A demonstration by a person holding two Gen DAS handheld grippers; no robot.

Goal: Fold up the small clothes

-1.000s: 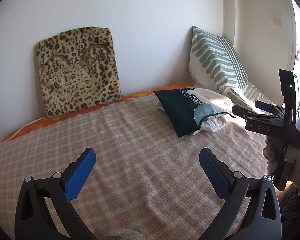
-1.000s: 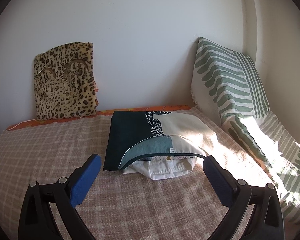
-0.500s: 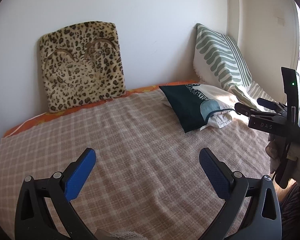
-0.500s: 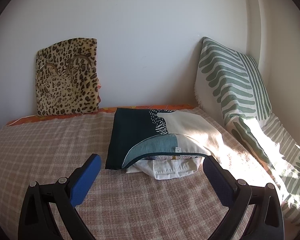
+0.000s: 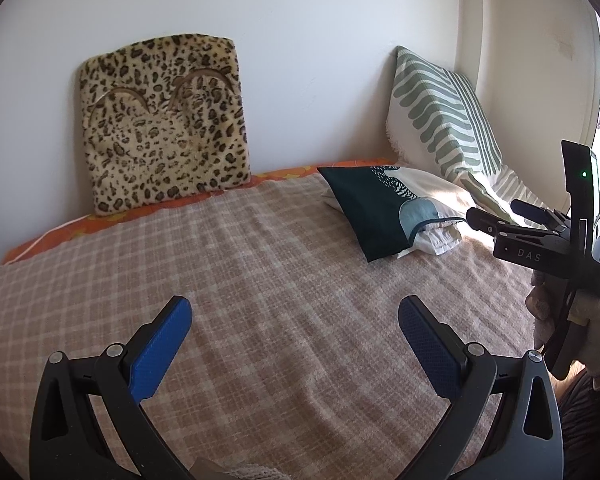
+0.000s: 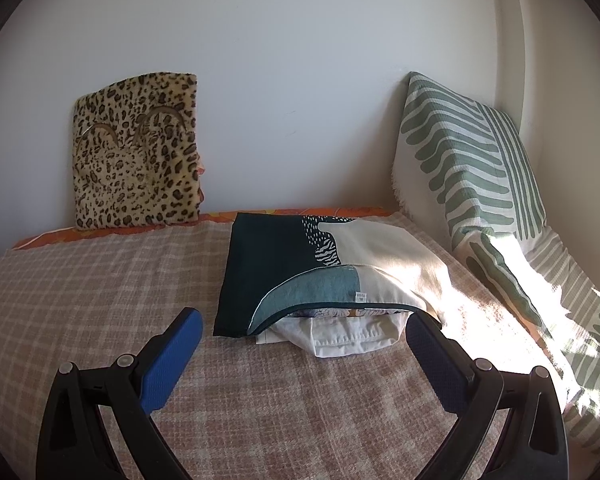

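Observation:
A white folded garment [image 6: 346,334] lies on the checked bedspread [image 6: 100,280], tucked under the front edge of a dark teal and cream cushion [image 6: 300,268]. It also shows in the left wrist view [image 5: 434,240] under that cushion [image 5: 380,204]. My right gripper [image 6: 302,344] is open and empty, its blue pads just in front of the garment. In the left wrist view the right gripper [image 5: 500,216] points at the cushion. My left gripper [image 5: 296,336] is open and empty above the bare bedspread [image 5: 260,264].
A leopard-print cushion [image 5: 162,124] leans on the white wall at the back left. A green-and-white striped pillow [image 6: 472,168] leans in the right corner, with strong sunlight across it. An orange sheet edge [image 5: 80,228] shows along the wall.
Both grippers have moved slightly forward and lower toward the bed. The cushion and white garment appear closer in the right wrist view. Both stay open.

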